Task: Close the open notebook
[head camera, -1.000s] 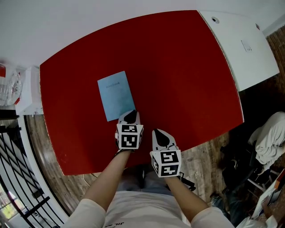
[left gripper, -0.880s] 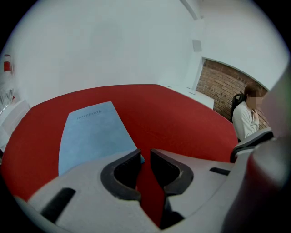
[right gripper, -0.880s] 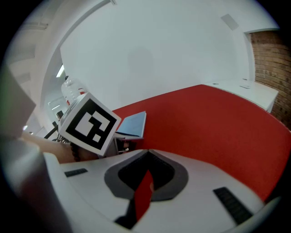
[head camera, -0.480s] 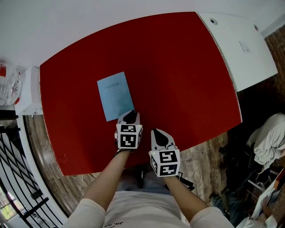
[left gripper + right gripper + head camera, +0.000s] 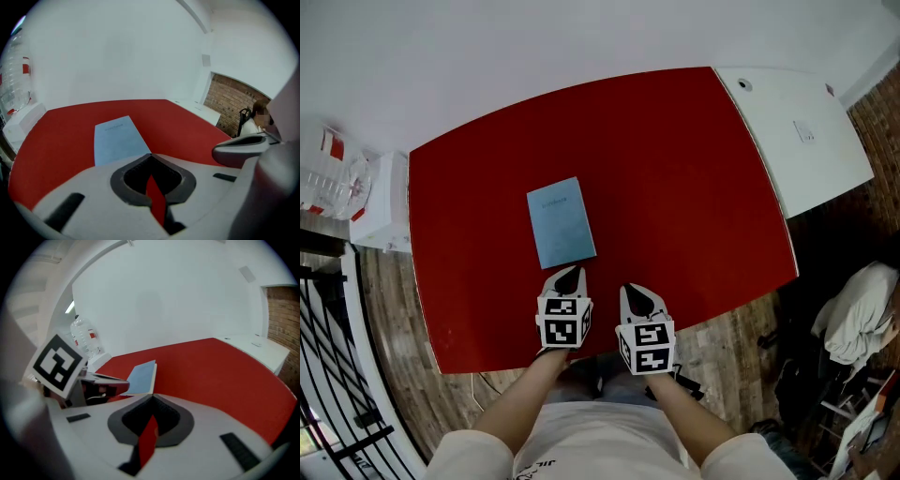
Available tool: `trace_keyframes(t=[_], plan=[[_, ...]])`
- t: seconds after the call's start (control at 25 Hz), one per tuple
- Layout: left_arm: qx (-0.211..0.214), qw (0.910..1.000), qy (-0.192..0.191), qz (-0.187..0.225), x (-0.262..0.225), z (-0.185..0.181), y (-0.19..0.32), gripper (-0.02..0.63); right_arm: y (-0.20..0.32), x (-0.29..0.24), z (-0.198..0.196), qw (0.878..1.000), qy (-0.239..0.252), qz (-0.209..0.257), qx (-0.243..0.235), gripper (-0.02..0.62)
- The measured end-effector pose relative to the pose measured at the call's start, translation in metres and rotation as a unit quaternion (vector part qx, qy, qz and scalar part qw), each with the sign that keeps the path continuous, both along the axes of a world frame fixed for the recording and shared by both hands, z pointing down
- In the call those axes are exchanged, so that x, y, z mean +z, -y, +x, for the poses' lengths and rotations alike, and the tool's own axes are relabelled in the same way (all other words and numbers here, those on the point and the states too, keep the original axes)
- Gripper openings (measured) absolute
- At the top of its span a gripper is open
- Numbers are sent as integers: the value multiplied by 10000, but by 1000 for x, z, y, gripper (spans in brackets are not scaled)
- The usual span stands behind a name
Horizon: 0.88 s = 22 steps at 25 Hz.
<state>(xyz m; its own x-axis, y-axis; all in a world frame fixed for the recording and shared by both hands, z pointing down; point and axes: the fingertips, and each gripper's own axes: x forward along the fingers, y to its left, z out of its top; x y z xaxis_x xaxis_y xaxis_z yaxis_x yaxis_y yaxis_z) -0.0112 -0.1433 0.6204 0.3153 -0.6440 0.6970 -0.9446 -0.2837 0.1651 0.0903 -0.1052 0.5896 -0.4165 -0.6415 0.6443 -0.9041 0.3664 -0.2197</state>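
Observation:
A light-blue notebook (image 5: 562,222) lies closed and flat on the red table (image 5: 694,159), left of its middle. My left gripper (image 5: 571,273) hovers just short of the notebook's near edge, apart from it. Its jaws are closing and meet at the tips with nothing between them. In the left gripper view the notebook (image 5: 117,138) lies straight ahead of the left gripper (image 5: 150,155). My right gripper (image 5: 635,290) is beside the left one near the table's front edge, shut and empty. The right gripper view has the notebook (image 5: 142,377) ahead, left of the right gripper (image 5: 152,396).
A white counter (image 5: 797,122) adjoins the table's right end. At the left stand a white shelf (image 5: 382,202) with clear plastic bottles (image 5: 326,173) and, lower, a black railing (image 5: 337,375). Clothes (image 5: 853,309) hang at the right over the wooden floor.
Both grippers have lifted and drawn back toward the table's near edge. The left one has come off the notebook's near edge. The notebook has stayed closed in place.

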Motion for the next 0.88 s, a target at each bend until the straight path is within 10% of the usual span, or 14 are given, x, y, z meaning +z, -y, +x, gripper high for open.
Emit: trace_keyframes(t=[0.88], plan=[[-1147,9904,-447,634,-122,-103,-130,5,-77,-90,-88,9968,122,215,-755,3]])
